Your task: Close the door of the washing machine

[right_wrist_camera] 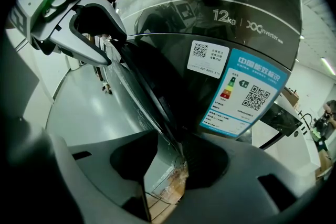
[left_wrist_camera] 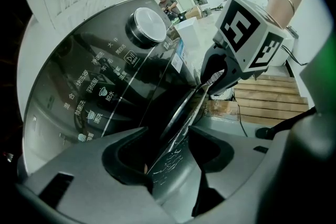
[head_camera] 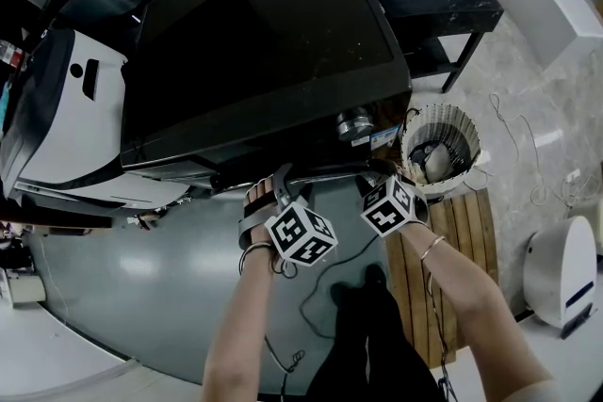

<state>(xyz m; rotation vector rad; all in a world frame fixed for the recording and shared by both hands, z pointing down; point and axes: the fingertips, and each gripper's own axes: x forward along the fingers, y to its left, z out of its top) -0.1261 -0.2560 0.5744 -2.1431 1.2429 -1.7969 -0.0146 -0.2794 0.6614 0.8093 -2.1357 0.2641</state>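
While one door stands ajar, left tongs and right tongs straddle it.

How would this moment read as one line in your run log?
washing machine door: ajar | left gripper: open, astride its edge | right gripper: open, astride its edge

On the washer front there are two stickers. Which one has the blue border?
The larger sticker, lower right, with coloured energy arrows. The small sticker is plain white with one QR code.
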